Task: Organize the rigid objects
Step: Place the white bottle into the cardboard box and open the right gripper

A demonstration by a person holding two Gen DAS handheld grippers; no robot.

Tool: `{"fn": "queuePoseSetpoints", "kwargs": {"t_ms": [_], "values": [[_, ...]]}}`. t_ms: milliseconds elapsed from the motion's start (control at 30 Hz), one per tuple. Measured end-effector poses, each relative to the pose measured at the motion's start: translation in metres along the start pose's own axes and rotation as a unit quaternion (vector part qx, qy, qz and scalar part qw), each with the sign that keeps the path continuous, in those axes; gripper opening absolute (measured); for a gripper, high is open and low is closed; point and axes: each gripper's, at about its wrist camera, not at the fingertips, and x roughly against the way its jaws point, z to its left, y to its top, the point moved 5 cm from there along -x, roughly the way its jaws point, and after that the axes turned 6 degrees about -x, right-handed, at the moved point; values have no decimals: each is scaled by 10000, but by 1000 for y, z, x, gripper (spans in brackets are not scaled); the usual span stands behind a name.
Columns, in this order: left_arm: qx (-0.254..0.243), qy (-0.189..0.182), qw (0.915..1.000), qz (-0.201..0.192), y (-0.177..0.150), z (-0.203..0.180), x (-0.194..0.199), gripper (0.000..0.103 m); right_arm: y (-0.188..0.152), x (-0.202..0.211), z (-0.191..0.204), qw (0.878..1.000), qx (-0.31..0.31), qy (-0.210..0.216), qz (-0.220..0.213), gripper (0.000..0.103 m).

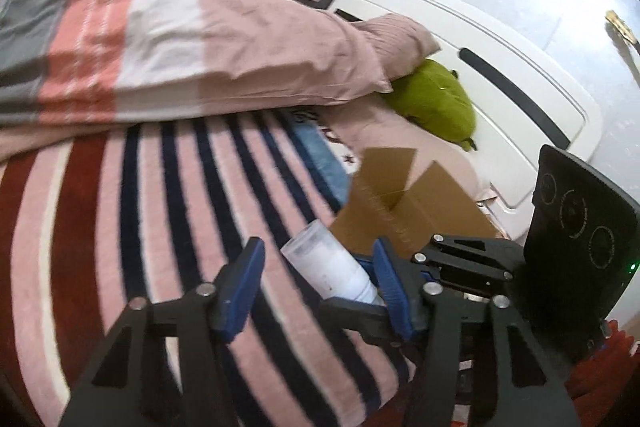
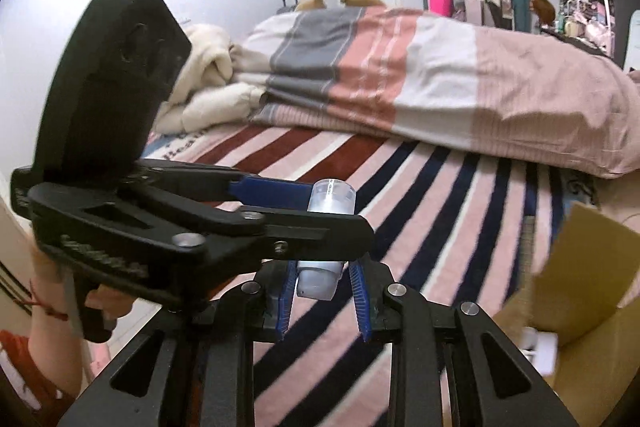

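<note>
While the bottle (image 1: pixel 332 267) is held up over the striped blanket (image 1: pixel 140 227), near the box (image 1: pixel 420 211), it is not yet put away. The left gripper (image 1: pixel 318 247) is spread wide around it. Whether the right gripper (image 2: pixel 322 267) is clamped on its end cannot be told.

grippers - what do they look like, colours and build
Both grippers, left and right, are black linkage frames with silver pivot bolts and blue ribbed pads. Each carries a black angular plate, one with three faint circles. The hand is bare, a red string at its wrist.
</note>
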Motion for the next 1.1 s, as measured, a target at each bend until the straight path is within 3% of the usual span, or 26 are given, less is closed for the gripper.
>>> {"fn": "queuePoseSetpoints", "kwargs": {"t_ms": [133,433,667,800,900,933,1000,1100], "values": [[-229,-234,9994,72,16,-32,-21,40,2,25,-27,9996,-151,-155,-154,21],[-583,-558,9958,426,40,-90,-82,39,-10,72,-96,9966,-509,-596,-265,21],[-697,-545,9933,738,42,-111,-117,39,-23,84,-137,9931,-783,-868,-76,22],[-723,-441,9934,778,41,-115,-122,60,-27,87,-153,9910,-881,-1009,2,22],[-779,-271,9941,702,42,-114,-116,73,-29,88,-158,9895,-947,-1091,57,36],[-788,-211,9945,662,42,-114,-113,76,-30,89,-158,9893,-958,-1099,45,42],[-773,-52,9955,554,42,-111,-104,83,-31,91,-158,9892,-941,-1122,29,44],[-736,264,9963,363,42,-105,-86,85,-29,94,-155,9897,-862,-1144,6,50]]}}
